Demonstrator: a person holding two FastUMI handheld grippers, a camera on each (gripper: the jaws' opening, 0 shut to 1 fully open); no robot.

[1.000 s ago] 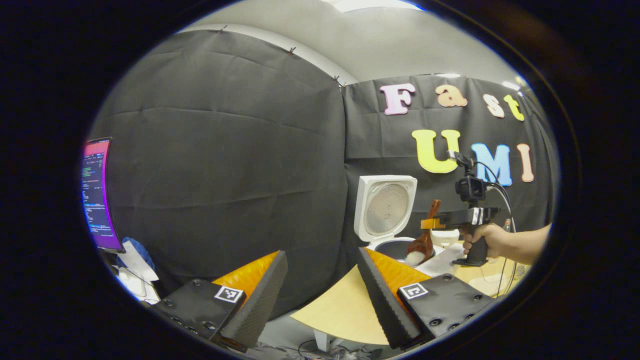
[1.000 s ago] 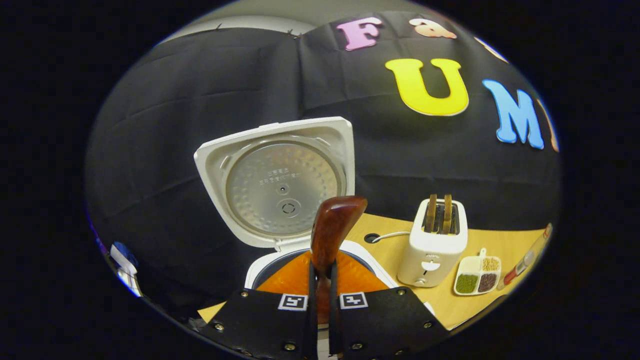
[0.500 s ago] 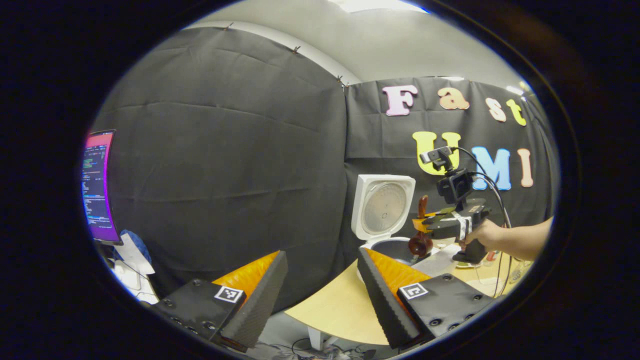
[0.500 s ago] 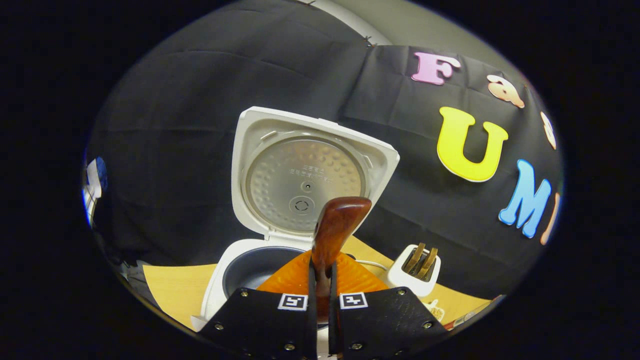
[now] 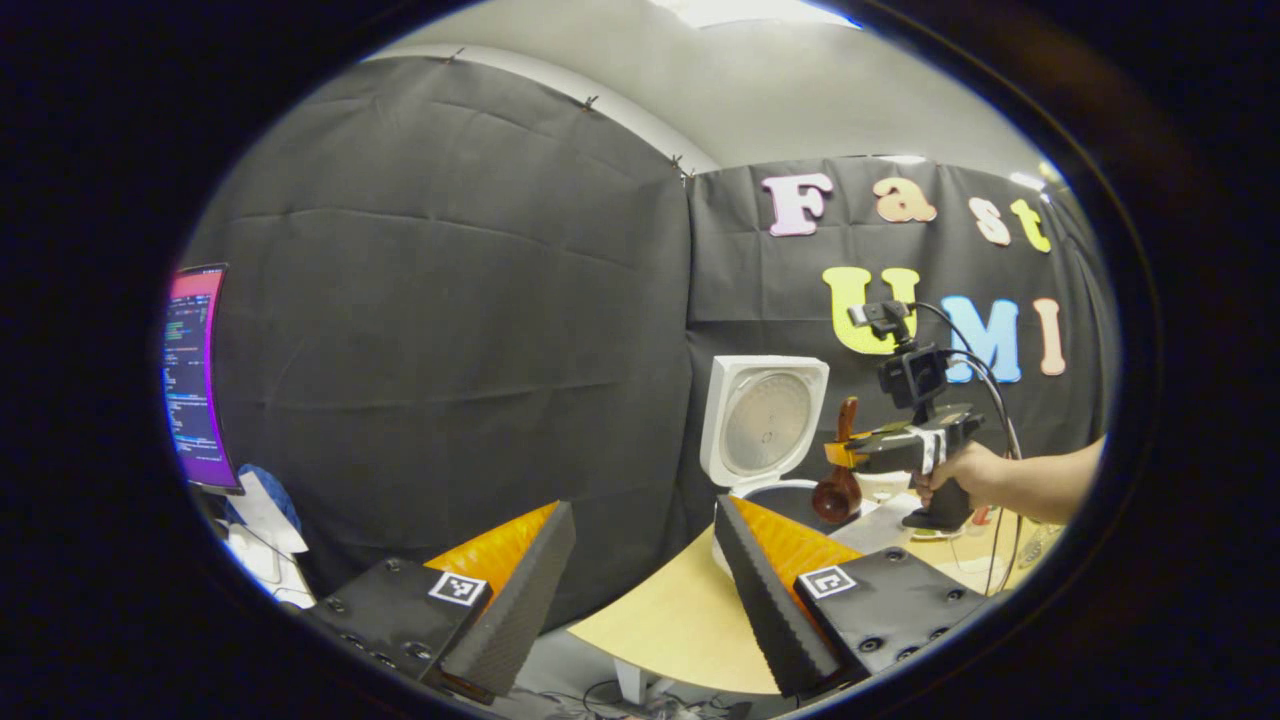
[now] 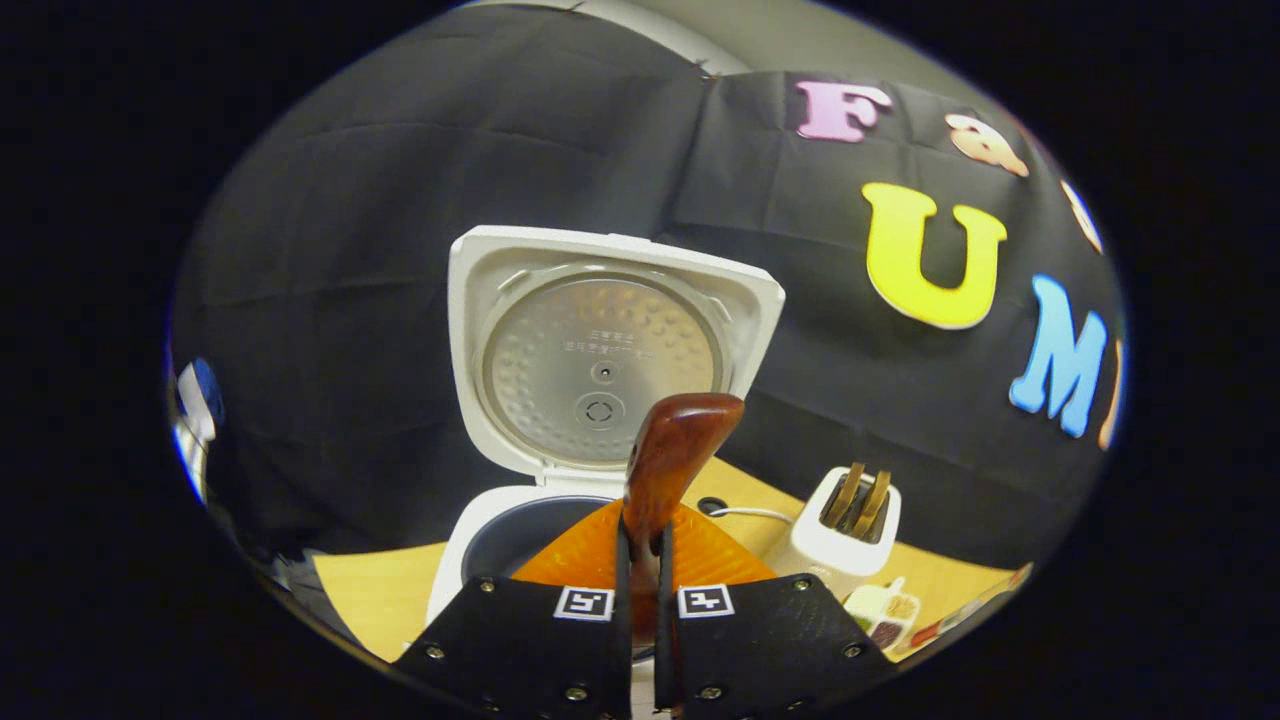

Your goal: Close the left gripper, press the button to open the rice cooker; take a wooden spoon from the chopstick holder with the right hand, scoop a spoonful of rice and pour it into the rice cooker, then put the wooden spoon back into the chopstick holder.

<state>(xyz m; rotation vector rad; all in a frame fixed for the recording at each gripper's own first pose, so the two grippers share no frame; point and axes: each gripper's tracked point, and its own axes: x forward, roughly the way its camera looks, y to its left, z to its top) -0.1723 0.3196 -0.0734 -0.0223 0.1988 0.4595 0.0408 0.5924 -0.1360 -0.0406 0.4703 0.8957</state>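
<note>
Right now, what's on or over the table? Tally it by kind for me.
Appliances: 2, cooker and toaster.
Utensils: 1, spoon, clamped in the right claw.
Trays: 1, tray.
Total: 4.

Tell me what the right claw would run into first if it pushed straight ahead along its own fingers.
Probably the rice cooker's raised lid: in the right gripper view the right claw, shut on the wooden spoon, points at the lid's metal inner plate above the open pot. Depth is unclear, but nothing else shows between.
</note>
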